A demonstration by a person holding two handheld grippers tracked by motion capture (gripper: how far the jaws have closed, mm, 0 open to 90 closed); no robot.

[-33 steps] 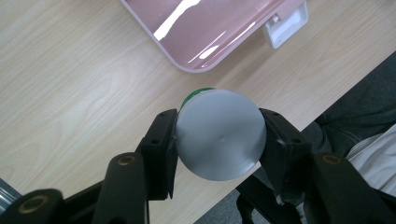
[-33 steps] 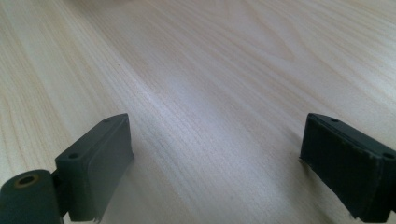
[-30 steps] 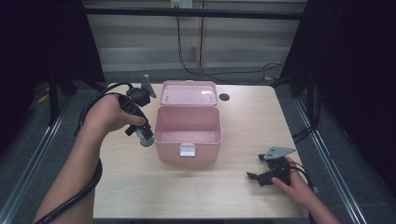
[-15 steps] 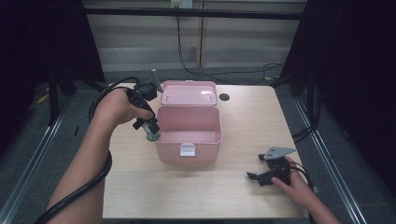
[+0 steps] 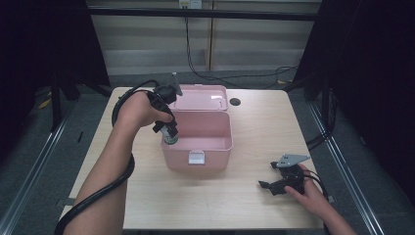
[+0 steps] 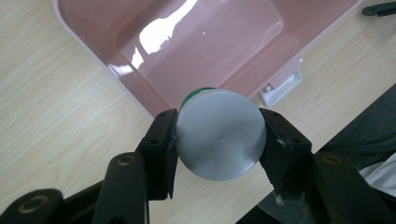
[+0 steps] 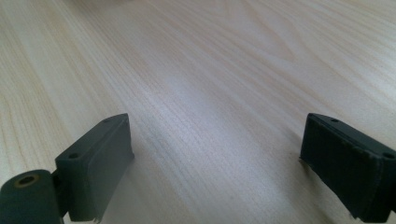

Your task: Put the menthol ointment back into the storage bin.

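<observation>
At frame centre, the left tool (image 6: 218,140) pinches a grey-capped green bottle (image 6: 219,140) over the pink box's (image 5: 215,159) left rim, while the right tool (image 7: 215,177), lower right, rests spread on the desk (image 5: 254,205).

Green can's (image 6: 201,93) body hidden behind its own grey end (image 6: 219,140), label unreadable, pink box's (image 6: 154,60) far walls cut off at picture's top edge

Table brightly lit from above – dark surroundings, glare on the box (image 6: 196,42).
</observation>
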